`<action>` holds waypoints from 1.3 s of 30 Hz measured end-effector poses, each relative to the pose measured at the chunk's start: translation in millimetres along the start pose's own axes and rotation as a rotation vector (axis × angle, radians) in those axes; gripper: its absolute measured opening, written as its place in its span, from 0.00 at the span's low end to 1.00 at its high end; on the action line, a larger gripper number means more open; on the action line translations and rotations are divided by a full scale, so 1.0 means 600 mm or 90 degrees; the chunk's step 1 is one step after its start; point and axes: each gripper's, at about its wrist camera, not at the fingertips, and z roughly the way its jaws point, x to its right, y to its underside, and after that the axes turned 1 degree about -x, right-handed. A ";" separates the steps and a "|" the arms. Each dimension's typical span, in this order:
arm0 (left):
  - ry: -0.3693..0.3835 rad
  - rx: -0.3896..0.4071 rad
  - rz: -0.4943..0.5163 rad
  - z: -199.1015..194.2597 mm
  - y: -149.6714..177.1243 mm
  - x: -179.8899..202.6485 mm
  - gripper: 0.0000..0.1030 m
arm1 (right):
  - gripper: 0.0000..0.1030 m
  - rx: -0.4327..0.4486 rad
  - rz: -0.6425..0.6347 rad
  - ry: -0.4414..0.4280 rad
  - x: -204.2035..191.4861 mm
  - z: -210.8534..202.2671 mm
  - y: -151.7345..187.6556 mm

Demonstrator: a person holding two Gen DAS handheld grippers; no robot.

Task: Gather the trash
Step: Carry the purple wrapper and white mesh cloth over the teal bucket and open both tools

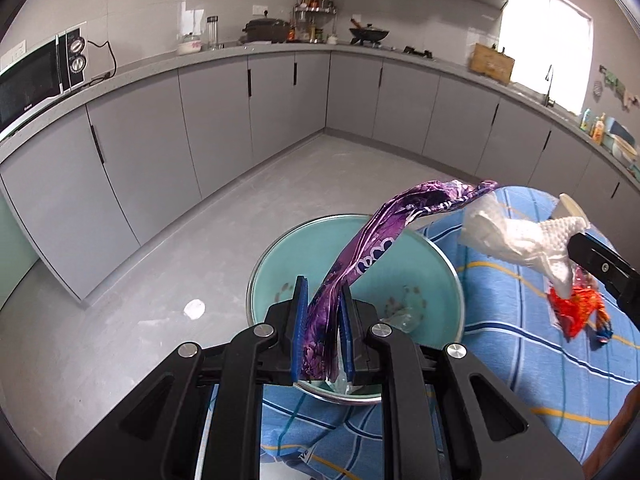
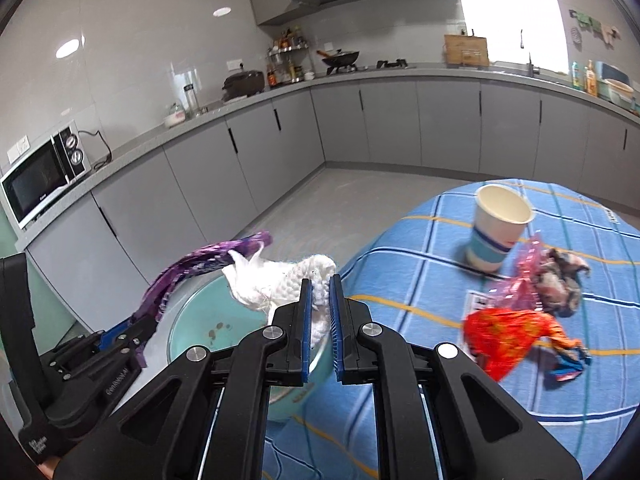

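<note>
The left gripper pinches a purple wrapper above the bowl, and the right gripper pinches a white tissue beside it. Both ends hang past the rim and may fall outside. Farther away, the cup could tip.

Both grippers look like the same build, all matte black plastic. The left gripper has two chunky arms running forward from the bottom of the view, each with long slot cutouts and a round silver bolt at every pivot, four in all. The fingers are flat black plates lined with bright blue ribbed pads. The right gripper is a twin: same silver bolts, same blue pads. From the right wrist camera you can see the left one side-on, with small white lettering on its body, too small to read.
</note>
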 end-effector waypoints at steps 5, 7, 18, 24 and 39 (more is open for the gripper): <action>-0.013 -0.030 -0.004 0.039 0.004 -0.004 0.15 | 0.10 -0.008 -0.015 0.006 -0.026 0.033 0.003; -0.015 -0.037 -0.004 0.050 0.006 -0.006 0.15 | 0.10 -0.014 -0.019 0.008 -0.035 0.049 0.006; -0.030 -0.092 -0.003 0.117 0.017 -0.004 0.15 | 0.16 -0.069 -0.029 -0.008 -0.055 0.129 0.029; -0.040 -0.102 0.000 0.129 0.020 -0.007 0.25 | 0.31 -0.077 -0.017 -0.018 -0.052 0.138 0.036; -0.055 -0.039 0.015 0.075 -0.005 0.024 0.77 | 0.41 -0.031 0.009 -0.024 -0.015 0.071 0.017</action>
